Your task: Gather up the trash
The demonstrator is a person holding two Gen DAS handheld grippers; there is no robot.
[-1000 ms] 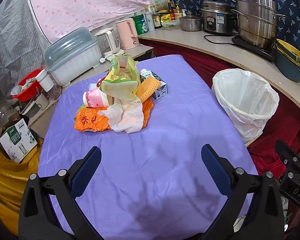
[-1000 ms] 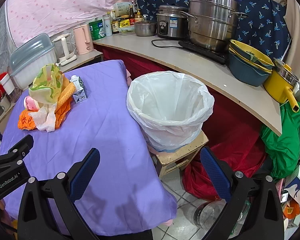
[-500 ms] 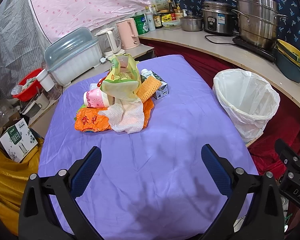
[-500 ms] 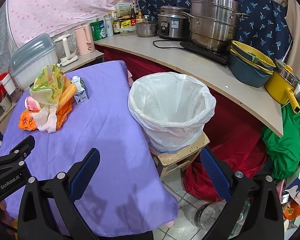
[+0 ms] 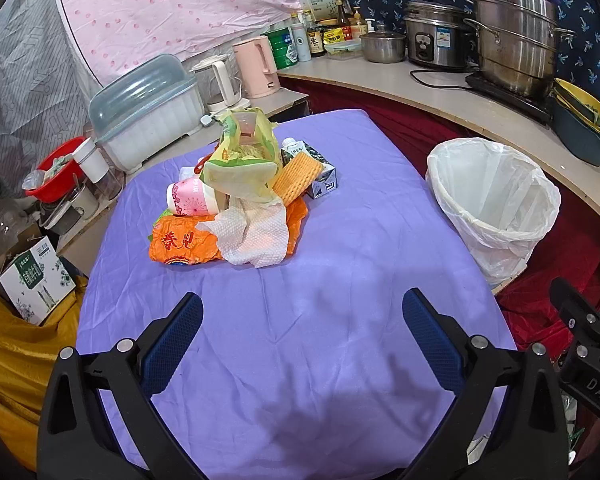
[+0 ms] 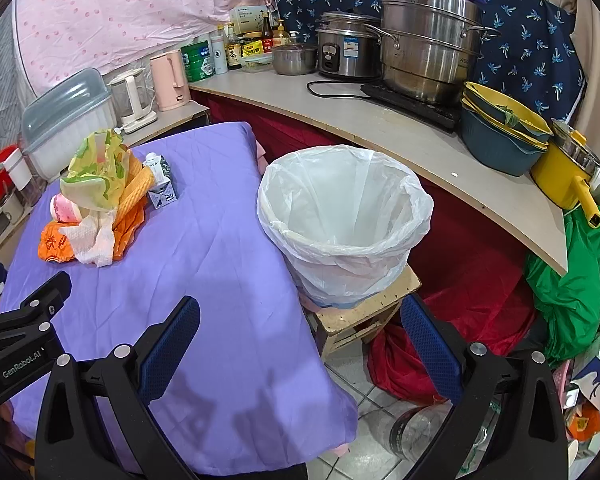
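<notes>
A pile of trash lies on the purple tablecloth [image 5: 340,280]: an orange wrapper [image 5: 180,244], a white paper towel [image 5: 256,232], a pink cup [image 5: 188,200], a yellow-green plastic bag [image 5: 244,160], a ridged orange piece [image 5: 300,176] and a small carton [image 5: 320,180]. The pile also shows in the right wrist view [image 6: 100,200]. A bin lined with a white bag [image 6: 344,224] stands on a wooden stool [image 6: 364,312] right of the table. My left gripper [image 5: 302,340] is open and empty, short of the pile. My right gripper [image 6: 300,348] is open and empty, near the bin.
A counter [image 6: 420,140] with steel pots [image 6: 432,48], bowls [image 6: 500,136] and a yellow pot [image 6: 568,172] curves behind the bin. A dish box [image 5: 148,108] and kettles [image 5: 256,64] stand beyond the table. A cardboard box [image 5: 32,280] sits at the left. Red cloth and a green bag [image 6: 572,280] lie on the floor.
Both views have shifted very slightly; the grippers stay open and nothing on the table has moved.
</notes>
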